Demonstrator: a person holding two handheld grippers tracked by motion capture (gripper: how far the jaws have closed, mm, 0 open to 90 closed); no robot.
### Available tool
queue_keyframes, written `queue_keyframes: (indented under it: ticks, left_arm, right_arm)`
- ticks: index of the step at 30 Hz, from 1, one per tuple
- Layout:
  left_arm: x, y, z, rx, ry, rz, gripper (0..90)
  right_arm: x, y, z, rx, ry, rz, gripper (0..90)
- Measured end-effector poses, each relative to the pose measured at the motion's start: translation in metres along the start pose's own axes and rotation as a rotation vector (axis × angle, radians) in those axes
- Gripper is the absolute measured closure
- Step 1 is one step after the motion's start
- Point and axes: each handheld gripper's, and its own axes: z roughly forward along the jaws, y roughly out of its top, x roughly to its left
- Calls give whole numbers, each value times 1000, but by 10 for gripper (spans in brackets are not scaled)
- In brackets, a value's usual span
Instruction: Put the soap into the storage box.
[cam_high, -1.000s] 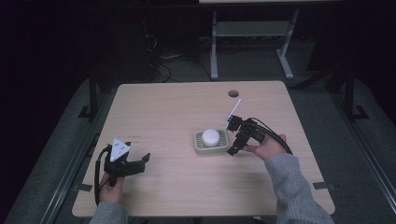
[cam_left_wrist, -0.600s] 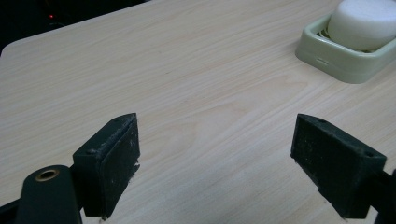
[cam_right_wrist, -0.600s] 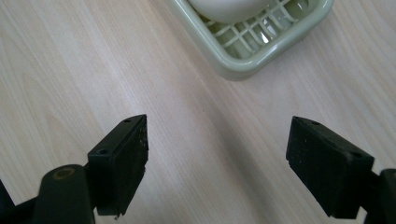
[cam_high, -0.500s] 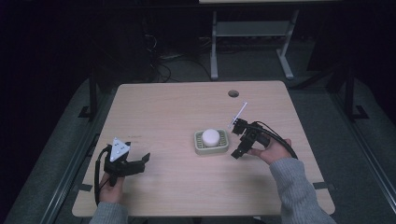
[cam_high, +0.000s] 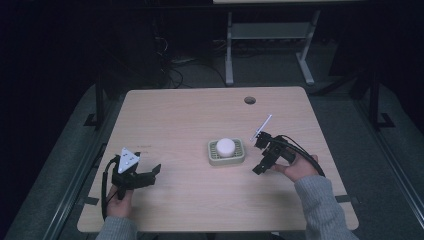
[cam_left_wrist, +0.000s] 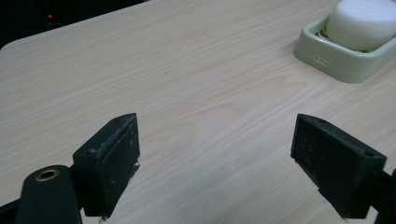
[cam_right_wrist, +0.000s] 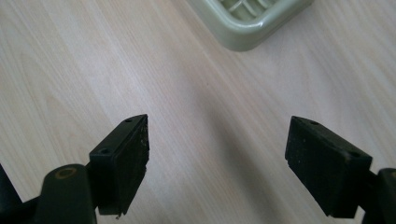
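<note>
Beside the soap dish (cam_high: 227, 152), the right gripper (cam_high: 261, 161) has drawn back, jaws apart.

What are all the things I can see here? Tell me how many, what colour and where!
Table: one, light wood, fills the middle of the high view.
Hole: one, dark, round, in the table near its far edge.
Dish: one, pale green, square, mid-table.
Round block: one, white, sitting in the dish.
Frame: one, white metal, on the floor beyond the table.
Left gripper: one, black with a grey three-cornered plate, near the table's left front, jaws open.
Right gripper: one, black, just right of the dish, jaws open.
Hands: two, one on each gripper.
Sleeves: two, grey, at the bottom edge.
</note>
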Motion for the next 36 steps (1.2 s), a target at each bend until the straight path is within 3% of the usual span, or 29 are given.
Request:
queue_keyframes:
  ticks: [15, 36]
  left_arm:
    - [-1, 0, 1, 1, -3, 2, 152]
    - [-1, 0, 1, 1, -3, 5, 152]
  right_arm:
    - [-3, -31, 0, -30, -7, 48, 213]
    - [6, -61, 1, -60, -16, 71, 213]
